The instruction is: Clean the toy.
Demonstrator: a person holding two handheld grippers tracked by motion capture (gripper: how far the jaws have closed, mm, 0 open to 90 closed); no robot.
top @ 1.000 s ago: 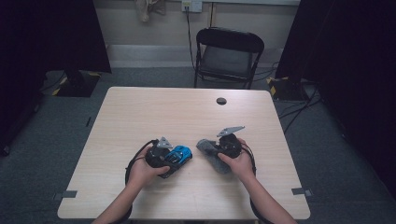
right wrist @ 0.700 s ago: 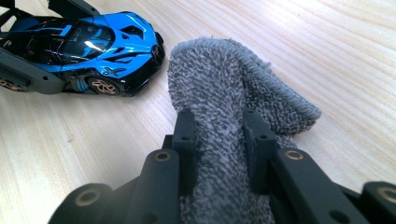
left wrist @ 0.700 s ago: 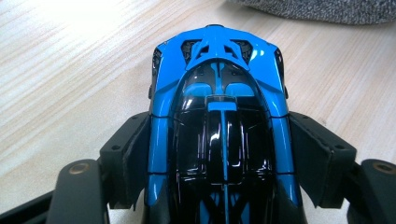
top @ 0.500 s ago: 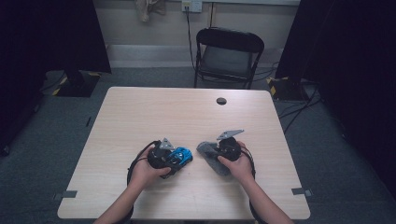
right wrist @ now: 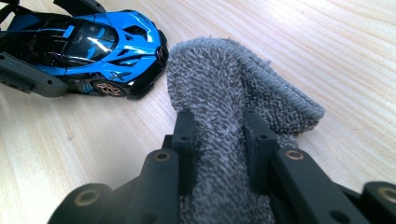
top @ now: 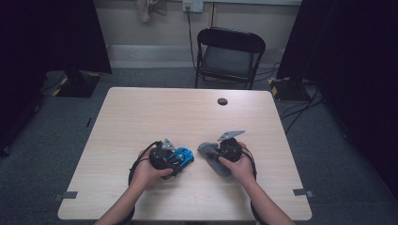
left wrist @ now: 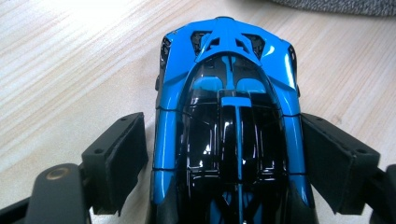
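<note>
On pale wooden surface [top: 141, 117], glossy blue-and-black toy car [left wrist: 229, 116] sits between my left fingers [left wrist: 121, 161], just been opening, pads off its sides. Right fingers [right wrist: 184, 140] clamped on grey terry cloth [right wrist: 224, 88] beside car's nose. Step: wiping; next, bring cloth onto bodywork.

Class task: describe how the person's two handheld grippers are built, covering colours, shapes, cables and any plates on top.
Both the left gripper and the right gripper have round black bodies, each topped by a grey three-cornered plate. A black cable loops from each. Their jaws are matte black with flat rectangular pads, joined by brass-coloured rivets. The forearms are bare, no sleeves showing.
</note>
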